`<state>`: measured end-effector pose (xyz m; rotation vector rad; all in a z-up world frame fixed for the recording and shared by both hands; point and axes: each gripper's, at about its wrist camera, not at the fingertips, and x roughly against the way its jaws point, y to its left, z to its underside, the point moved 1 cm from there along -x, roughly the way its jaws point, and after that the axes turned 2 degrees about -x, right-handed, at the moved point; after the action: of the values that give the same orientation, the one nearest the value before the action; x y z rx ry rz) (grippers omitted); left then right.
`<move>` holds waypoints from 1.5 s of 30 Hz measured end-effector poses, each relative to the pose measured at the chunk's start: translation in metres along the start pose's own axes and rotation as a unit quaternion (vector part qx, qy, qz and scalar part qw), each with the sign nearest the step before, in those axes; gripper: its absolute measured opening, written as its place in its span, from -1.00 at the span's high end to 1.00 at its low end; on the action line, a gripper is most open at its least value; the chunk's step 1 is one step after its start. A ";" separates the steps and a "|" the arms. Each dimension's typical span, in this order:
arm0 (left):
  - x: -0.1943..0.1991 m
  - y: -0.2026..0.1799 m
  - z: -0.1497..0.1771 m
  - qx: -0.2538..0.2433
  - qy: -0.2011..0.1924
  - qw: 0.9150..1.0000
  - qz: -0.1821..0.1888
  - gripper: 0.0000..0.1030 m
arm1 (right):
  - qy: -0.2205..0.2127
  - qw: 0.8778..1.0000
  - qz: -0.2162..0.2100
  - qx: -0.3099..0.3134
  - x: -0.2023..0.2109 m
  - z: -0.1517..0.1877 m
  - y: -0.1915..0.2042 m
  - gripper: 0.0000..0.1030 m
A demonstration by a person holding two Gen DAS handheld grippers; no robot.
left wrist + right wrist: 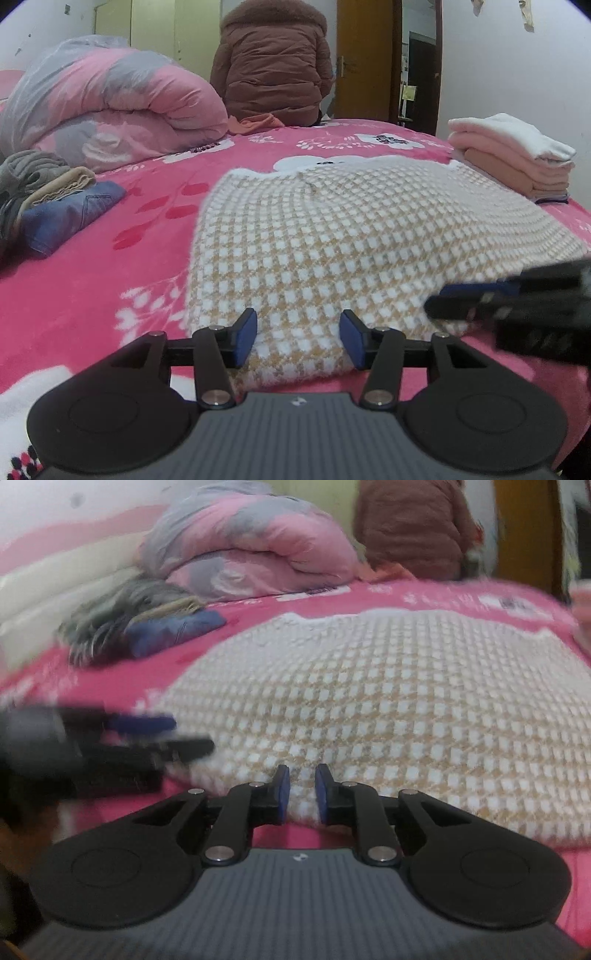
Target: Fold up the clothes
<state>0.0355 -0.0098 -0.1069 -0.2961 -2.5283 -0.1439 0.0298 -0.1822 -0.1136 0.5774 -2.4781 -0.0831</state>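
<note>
Left hand-held gripper (298,338) sits released, pads either side of the checked sweater's (351,236) near edge; right hand-held gripper (302,794) nearly clenched, not gripping it; sweater lies flat on the pink bed (110,258)

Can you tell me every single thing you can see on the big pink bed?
checked sweater: one, tan and white, spread in the middle of the bed
bedspread: one, pink with white flowers, under everything
rolled quilt: one, pink and grey, far left
folded pile: one stack, pale pink and white, far right
loose clothes: one heap, grey, beige, blue denim, left edge
person in a brown puffy coat: one, sitting at the far edge, back turned
door: one, orange-brown, behind
left gripper: black, blue pads, open at the sweater's near edge
right gripper: same, narrow gap, near edge
</note>
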 end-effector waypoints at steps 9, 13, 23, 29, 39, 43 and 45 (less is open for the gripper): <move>0.024 0.009 -0.002 0.014 -0.033 0.999 0.002 -0.12 | -0.006 1.000 0.006 0.022 -0.010 0.013 -0.005 0.72; 0.019 0.021 0.005 0.025 -0.012 1.000 -0.014 -0.12 | -0.008 0.999 0.009 0.030 -0.006 0.010 0.000 0.72; 0.035 0.081 0.019 0.185 -0.005 0.982 0.026 -0.10 | -0.017 0.994 0.008 0.103 -0.021 0.020 0.026 0.73; 0.060 0.120 0.024 0.248 -0.039 0.968 0.011 -0.09 | -0.031 0.994 -0.024 0.102 -0.014 -0.007 0.047 0.70; 0.077 0.132 0.027 0.256 -0.054 0.965 -0.003 -0.08 | -0.023 0.991 -0.050 0.123 -0.041 -0.011 0.085 0.73; 0.079 0.124 0.022 0.244 -0.058 0.968 -0.003 -0.08 | -0.020 0.986 -0.045 0.158 -0.066 0.010 0.100 0.79; 0.078 0.118 0.017 0.232 -0.061 0.971 0.000 -0.09 | -0.020 0.987 -0.049 0.155 -0.059 0.002 0.100 0.79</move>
<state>-0.0079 0.1212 -0.0729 -0.1190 -2.5883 0.4763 0.0337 -0.0674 -0.1282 0.8345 -2.5173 0.2602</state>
